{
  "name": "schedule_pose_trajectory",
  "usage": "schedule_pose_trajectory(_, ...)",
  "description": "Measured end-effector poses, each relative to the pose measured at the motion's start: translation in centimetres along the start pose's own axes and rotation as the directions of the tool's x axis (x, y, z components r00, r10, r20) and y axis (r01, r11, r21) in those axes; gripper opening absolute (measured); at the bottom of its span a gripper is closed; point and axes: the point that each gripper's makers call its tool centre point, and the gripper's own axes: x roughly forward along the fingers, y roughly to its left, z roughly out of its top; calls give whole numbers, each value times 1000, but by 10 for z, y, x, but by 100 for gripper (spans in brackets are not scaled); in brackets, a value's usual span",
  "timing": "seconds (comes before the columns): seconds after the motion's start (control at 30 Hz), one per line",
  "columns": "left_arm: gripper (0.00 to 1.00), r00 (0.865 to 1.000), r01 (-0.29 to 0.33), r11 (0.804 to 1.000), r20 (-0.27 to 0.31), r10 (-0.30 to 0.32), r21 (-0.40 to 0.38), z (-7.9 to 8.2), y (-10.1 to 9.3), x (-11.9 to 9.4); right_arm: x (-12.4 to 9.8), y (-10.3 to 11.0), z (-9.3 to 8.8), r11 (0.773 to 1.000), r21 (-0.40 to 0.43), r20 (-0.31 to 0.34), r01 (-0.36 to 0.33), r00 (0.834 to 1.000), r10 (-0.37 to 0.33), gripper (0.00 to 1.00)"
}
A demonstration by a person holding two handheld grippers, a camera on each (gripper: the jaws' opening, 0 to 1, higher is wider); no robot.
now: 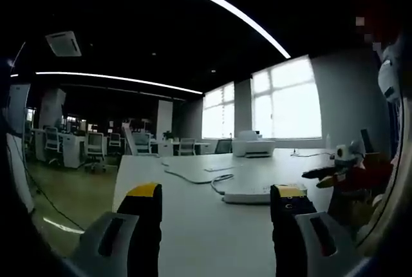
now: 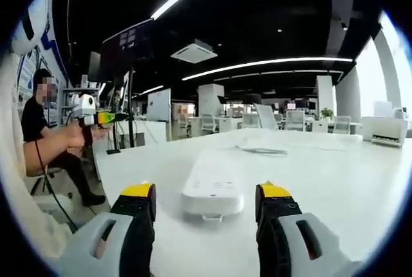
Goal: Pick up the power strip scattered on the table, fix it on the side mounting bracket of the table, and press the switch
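The white power strip point(image 2: 212, 187) lies flat on the white table point(image 2: 335, 180), its end just ahead of my right gripper point(image 2: 206, 203). That gripper is open and its yellow-tipped jaws frame the strip without touching it. In the left gripper view the power strip point(image 1: 256, 194) sits right of centre, with its cable point(image 1: 193, 177) looping away behind it. My left gripper point(image 1: 217, 194) is open and holds nothing; its right jaw stands close in front of the strip. Another gripper point(image 1: 335, 172), held in a hand, comes in from the right edge.
A white printer point(image 1: 253, 145) stands at the table's far end by the bright windows. The table's left edge point(image 1: 119, 190) drops to the floor. At the left, a seated person point(image 2: 38, 129) holds a gripper point(image 2: 96, 118). Desks and chairs point(image 2: 212, 122) fill the background.
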Motion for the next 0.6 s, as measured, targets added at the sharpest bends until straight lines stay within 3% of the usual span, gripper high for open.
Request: schedule_pose_trajectory(0.6,72,1000,6,1000,2,-6,-14,-2,-1,1,17,0,-3,1000,-1,-7,1,1000,-1,59)
